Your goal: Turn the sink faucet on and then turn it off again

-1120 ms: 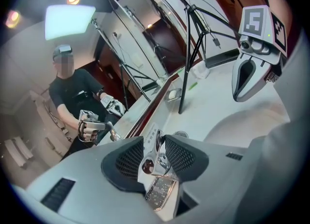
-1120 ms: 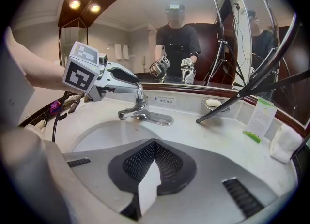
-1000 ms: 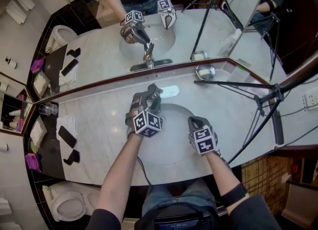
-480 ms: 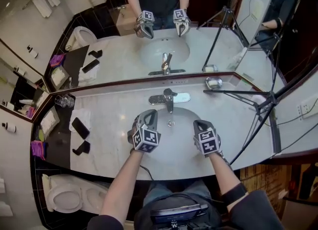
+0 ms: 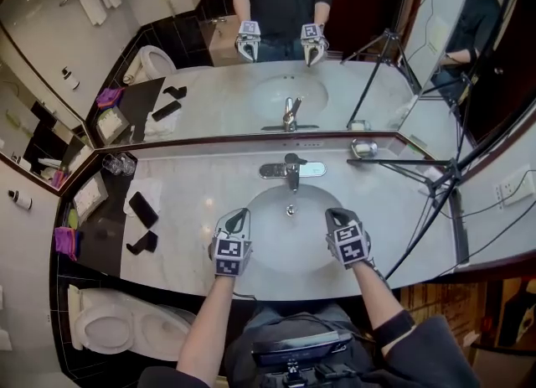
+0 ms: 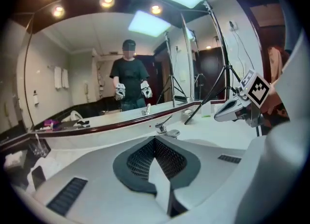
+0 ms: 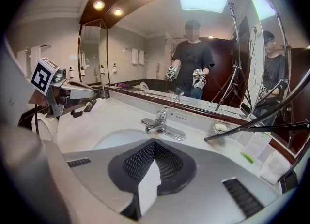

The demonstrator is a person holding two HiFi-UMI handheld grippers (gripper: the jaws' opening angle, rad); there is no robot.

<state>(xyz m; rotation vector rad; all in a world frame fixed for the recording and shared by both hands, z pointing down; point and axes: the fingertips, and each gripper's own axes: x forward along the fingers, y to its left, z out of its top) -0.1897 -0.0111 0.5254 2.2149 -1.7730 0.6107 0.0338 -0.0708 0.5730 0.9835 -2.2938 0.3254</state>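
Note:
The chrome faucet (image 5: 291, 170) stands behind the white sink basin (image 5: 289, 240), with its lever lying over the spout; no water stream shows. It also shows ahead in the left gripper view (image 6: 164, 129) and the right gripper view (image 7: 160, 121). My left gripper (image 5: 239, 214) hovers over the basin's front left rim, well short of the faucet. Its jaws have just closed and are shut with nothing between them (image 6: 155, 141). My right gripper (image 5: 336, 213) hangs over the front right rim, shut and empty (image 7: 155, 143). Each gripper sees the other at its side.
A wall mirror (image 5: 285, 59) behind the counter reflects the person and both grippers. A black phone (image 5: 142, 209) and a black holder (image 5: 141, 244) lie at the left, glasses (image 5: 120, 162) behind them. A soap dish (image 5: 363, 148) and tripod legs (image 5: 419, 173) are at the right. A toilet (image 5: 109, 328) stands below left.
My left gripper drew back from the faucet lever to the basin's front left rim and shut its jaws. The right gripper rose slightly. The head view shifted, showing more mirror.

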